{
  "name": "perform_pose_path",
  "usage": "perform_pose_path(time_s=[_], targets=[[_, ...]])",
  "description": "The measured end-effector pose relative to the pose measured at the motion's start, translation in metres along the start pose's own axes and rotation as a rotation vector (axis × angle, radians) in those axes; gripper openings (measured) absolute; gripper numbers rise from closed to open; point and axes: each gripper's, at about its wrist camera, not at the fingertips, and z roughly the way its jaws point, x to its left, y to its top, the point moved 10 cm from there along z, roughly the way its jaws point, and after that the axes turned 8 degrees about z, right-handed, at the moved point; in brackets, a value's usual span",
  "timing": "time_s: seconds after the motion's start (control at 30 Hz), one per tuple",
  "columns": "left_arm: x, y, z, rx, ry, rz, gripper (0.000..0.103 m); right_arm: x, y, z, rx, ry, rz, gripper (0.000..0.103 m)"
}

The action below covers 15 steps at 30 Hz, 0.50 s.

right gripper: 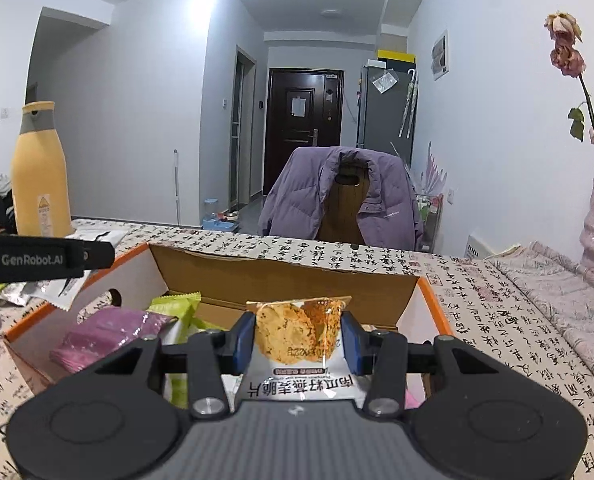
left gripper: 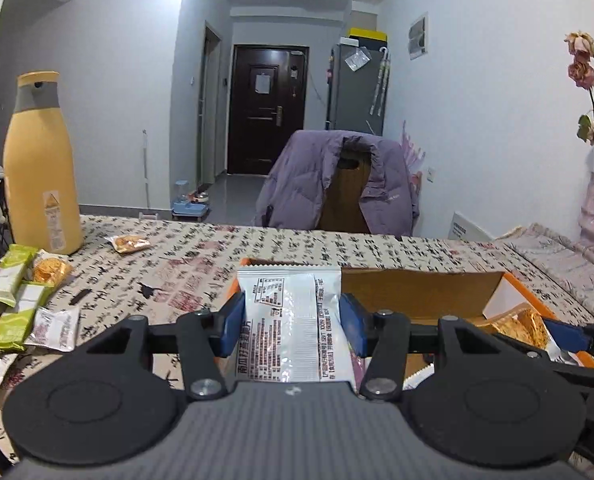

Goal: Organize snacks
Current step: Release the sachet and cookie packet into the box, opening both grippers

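Blue pads of the left gripper (left gripper: 293, 322) pinch a silver foil snack packet (left gripper: 293, 320). The right gripper (right gripper: 299, 342) clamps a clear cracker packet (right gripper: 297, 332) over the orange-edged cardboard box (right gripper: 281, 276).

We see blue pads on the black left gripper (left gripper: 293, 320) around a silver-white packet (left gripper: 293, 320) with black and red print. Blue pads of the right gripper (right gripper: 299, 336) flank a clear-fronted packet (right gripper: 297, 332) showing golden-brown crisps, white band with black characters below. Ahead of it, box (right gripper: 429, 300): orange rim, brown card inside, white outer wall. Left of the pads inside: lime-green packet (right gripper: 175, 310), purple-pink packet (right gripper: 105, 336). Tablecloth (left gripper: 201, 264): cream, black calligraphy, faded red stamps. Far left, yellow bottle (left gripper: 41, 168), grey collar.
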Motion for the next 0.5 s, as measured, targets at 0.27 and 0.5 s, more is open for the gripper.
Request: perform_pose_path(time_s=[0.27,0.5], targets=[[0.004,-0.001,-0.005,-0.043,-0.011,-0.032,0.089,-0.007,0.001,-0.005,-0.019,-0.003,0.043,0.088],[0.005,0.004,-0.012,-0.080,0.007,-0.040,0.103,-0.016,0.003,-0.006,-0.022,0.000,0.093,0.103]])
